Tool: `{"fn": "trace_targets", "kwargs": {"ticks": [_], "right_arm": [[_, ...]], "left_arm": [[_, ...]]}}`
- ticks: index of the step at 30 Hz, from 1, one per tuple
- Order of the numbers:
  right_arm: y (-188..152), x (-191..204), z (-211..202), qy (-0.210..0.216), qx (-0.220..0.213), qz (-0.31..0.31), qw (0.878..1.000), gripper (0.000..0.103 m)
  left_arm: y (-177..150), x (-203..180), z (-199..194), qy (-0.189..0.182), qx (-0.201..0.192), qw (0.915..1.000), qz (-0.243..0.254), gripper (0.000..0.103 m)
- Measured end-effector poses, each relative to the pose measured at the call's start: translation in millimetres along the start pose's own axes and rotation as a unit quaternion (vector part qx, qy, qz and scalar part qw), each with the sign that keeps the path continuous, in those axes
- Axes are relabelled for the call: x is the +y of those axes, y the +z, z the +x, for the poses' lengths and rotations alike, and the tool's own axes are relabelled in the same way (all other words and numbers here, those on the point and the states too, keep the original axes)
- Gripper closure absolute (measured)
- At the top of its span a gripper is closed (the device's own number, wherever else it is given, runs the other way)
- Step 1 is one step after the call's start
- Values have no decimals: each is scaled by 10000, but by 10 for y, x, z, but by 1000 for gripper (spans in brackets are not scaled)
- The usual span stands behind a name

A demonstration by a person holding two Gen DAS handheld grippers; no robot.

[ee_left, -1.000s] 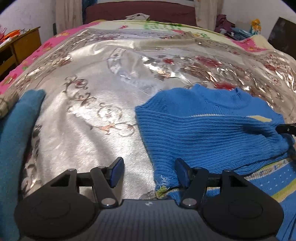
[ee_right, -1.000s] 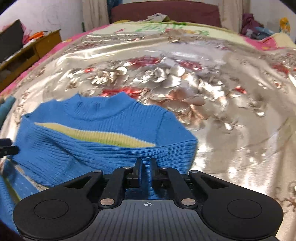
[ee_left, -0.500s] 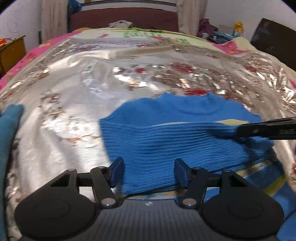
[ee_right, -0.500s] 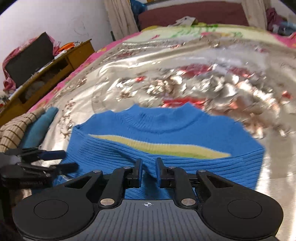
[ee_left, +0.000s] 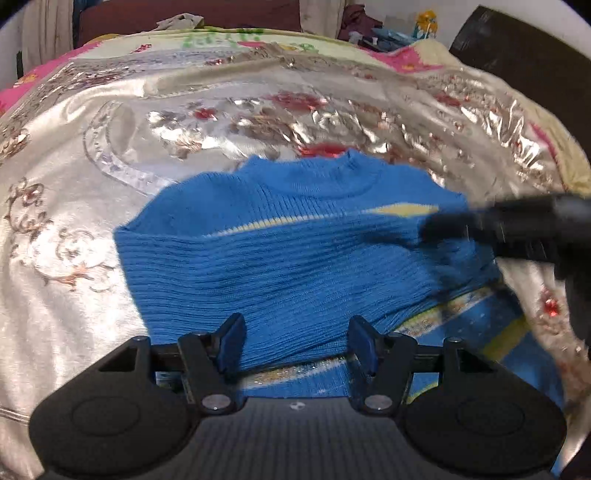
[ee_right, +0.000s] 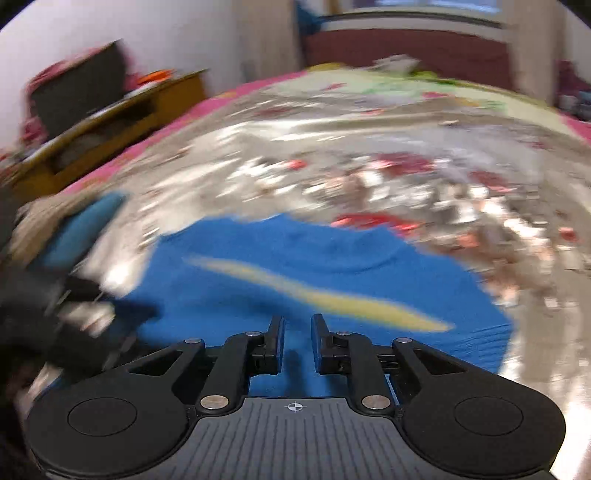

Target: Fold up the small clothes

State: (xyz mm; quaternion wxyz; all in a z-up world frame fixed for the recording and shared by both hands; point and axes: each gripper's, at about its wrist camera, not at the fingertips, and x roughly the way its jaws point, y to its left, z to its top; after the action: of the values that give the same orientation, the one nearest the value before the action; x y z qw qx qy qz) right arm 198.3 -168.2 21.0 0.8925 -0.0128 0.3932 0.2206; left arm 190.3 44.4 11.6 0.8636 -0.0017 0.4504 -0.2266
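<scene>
Both hand-held grippers (ee_left: 297, 341) over sweater (ee_left: 295, 258)

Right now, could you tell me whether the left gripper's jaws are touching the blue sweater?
Cannot tell: in the left wrist view the left gripper has open jaws over the blue sweater, with neither contact nor gap plainly visible.

Blue knitted sweaters: one (ee_left: 295, 258), lying flat on the bed, with one yellow stripe (ee_left: 402, 211) across its chest.
Teal folded garments: one (ee_right: 85, 229), at the left edge of the right wrist view.
Shiny silver bedcovers with red flowers: one (ee_left: 110, 184), spread under the sweater.
Beds: one (ee_left: 48, 70), its pink floral sheet showing at the edges.
Tongs: two, the left tongs (ee_left: 297, 341) and the right tongs (ee_right: 297, 343), each with two fingers.
Wooden cabinets: one (ee_right: 110, 133), blurred, beside the bed.
Dark headboards: one (ee_left: 184, 14), at the far end.
</scene>
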Motion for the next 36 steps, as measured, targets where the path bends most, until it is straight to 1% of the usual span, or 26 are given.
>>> {"fn": "trace_targets", "kwargs": {"ticks": [1,3,5,7,9,12,14,16,22,26,29,30,32,33,36], "right_arm": [[-31,45,35,122,137,-84,9998,85],[-70,90,117,199,287,-142,9993,84],[-68,68,222,351,398,40,9986,82],[-59,38,326,604,509,304,9964,82],[-62,36,417,787,731,291,9938,82],[-111,92,413,838,892,108,9924,82],[-141,110,375,875,941,77,9917,82],[-166,116,350,886,961,53,9914,82],[-180,149,232,835,908,61,9923,82],[-195,36,59,738,669,326,9945,82],[-244,-155,-11,463,579,723,9946,82],[-274,-213,-13,305,626,814,9942,84],[-332,-276,-15,-55,790,893,9928,82],[-356,-274,-56,-122,799,899,9927,82],[-429,-242,-311,-66,614,901,9940,81]], "left_arm": [[24,26,-35,-3,-64,10000,-53,38],[90,85,-73,32,-213,9996,-191,38],[164,127,-45,11,-278,9991,-320,38],[241,100,57,-118,-207,9992,-320,38],[307,20,199,-184,-100,9996,-165,38],[379,-31,389,-43,47,10000,-65,38],[400,1,493,87,111,9998,-143,38],[391,36,522,111,86,9996,-245,38],[311,41,413,256,77,9993,-253,38],[178,98,264,354,152,9990,-233,38],[72,143,208,396,203,9986,-269,38],[42,141,181,401,202,9986,-279,38],[-1,136,109,427,193,9984,-301,38],[-18,137,64,430,178,9984,-330,38],[-107,169,-155,449,65,9982,-400,38]]}}
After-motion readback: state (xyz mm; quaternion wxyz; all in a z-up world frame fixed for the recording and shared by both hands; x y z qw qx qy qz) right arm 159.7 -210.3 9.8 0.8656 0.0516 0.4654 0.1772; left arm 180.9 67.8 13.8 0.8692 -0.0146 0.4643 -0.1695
